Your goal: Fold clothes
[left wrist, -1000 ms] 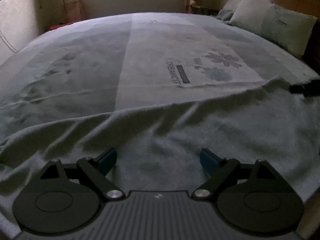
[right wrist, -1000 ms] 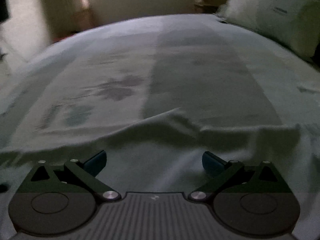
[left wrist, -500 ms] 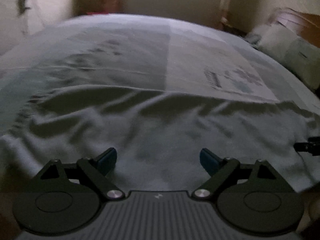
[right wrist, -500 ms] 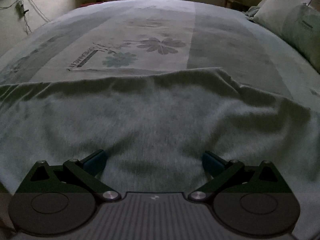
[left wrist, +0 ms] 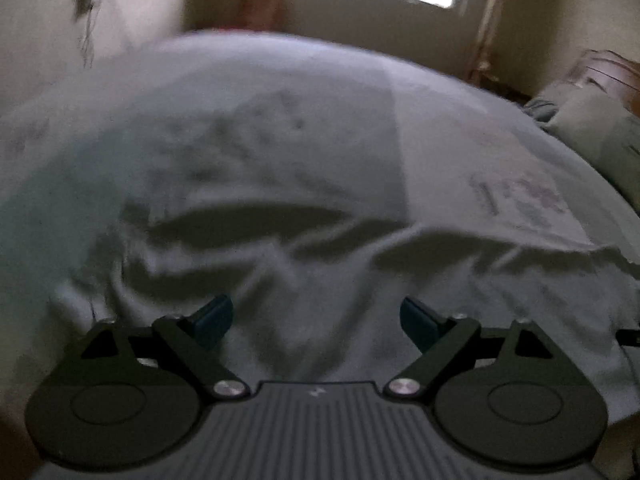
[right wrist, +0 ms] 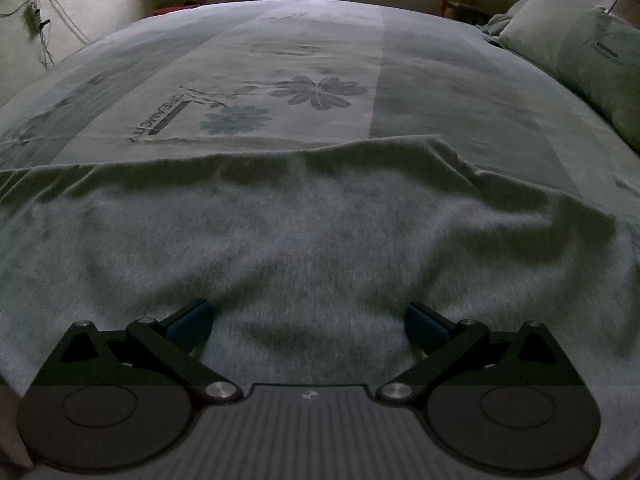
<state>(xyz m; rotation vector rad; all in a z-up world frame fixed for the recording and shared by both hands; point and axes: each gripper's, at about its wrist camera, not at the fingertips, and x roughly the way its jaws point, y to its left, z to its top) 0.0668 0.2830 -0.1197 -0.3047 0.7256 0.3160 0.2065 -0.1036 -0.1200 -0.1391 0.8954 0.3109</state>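
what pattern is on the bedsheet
Broad pale and grey-green bands on the bedsheet, with printed flowers and lettering; clearest in the right wrist view.

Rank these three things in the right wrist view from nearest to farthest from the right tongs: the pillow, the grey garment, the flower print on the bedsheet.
1. Grey garment: directly under and ahead of the right tongs, spread across the near bed.
2. Flower print: beyond the garment's far edge, mid-bed, slightly left.
3. Pillow: far right, at the head of the bed.

The bedsheet (right wrist: pixel 304 64) bears the printed word "DREAMCITY".
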